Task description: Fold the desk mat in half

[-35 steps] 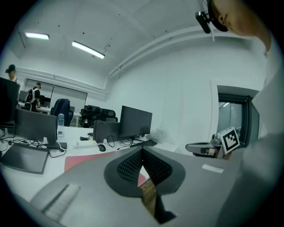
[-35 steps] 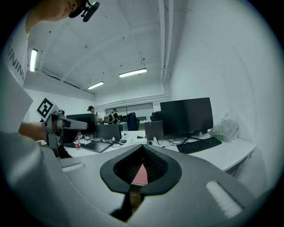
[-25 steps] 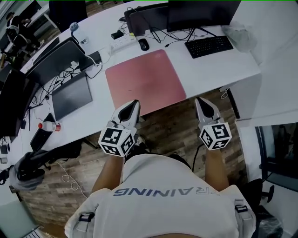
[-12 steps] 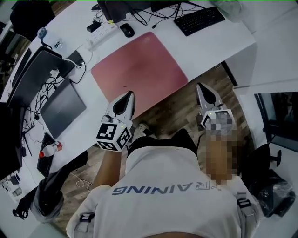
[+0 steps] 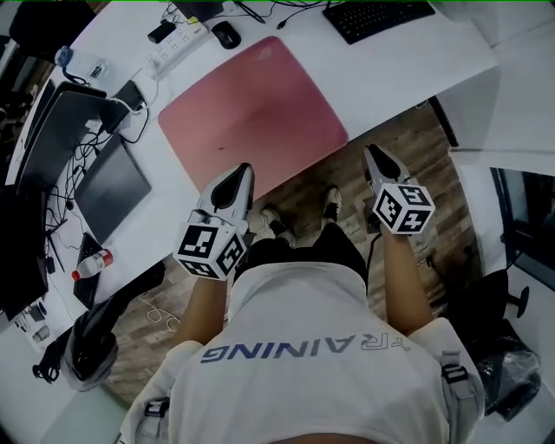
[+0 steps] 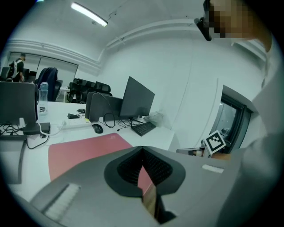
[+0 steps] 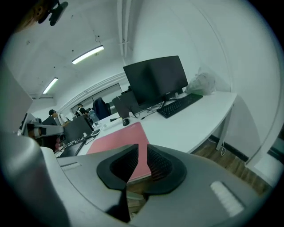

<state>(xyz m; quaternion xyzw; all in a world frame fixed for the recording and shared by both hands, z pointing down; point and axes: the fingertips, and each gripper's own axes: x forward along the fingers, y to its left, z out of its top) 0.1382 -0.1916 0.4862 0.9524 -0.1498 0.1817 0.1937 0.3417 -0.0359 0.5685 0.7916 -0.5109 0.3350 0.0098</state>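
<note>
The pink desk mat (image 5: 251, 113) lies flat on the white desk (image 5: 408, 61); it also shows as the desk mat (image 6: 84, 148) and the desk mat (image 7: 120, 139) in the gripper views. My left gripper (image 5: 244, 168) hovers at the mat's near edge, towards its left corner, its jaws shut and empty (image 6: 142, 150). My right gripper (image 5: 371, 152) hangs over the wooden floor just right of the mat's near right corner. Its jaws have just been opening, and it (image 7: 141, 148) stands open with nothing between the pads.
A keyboard (image 5: 377, 16), a mouse (image 5: 227, 35) and a power strip (image 5: 178, 48) lie beyond the mat. A dark laptop (image 5: 113, 182) and cables sit to its left, and a bottle (image 5: 91, 260) lies near the desk's front edge. A monitor (image 7: 155, 77) stands behind.
The head view has shifted, so the mat sits higher and further left in the picture. Both grippers have sunk a little and stay by the mat's near edge. The right marker cube has rolled.
</note>
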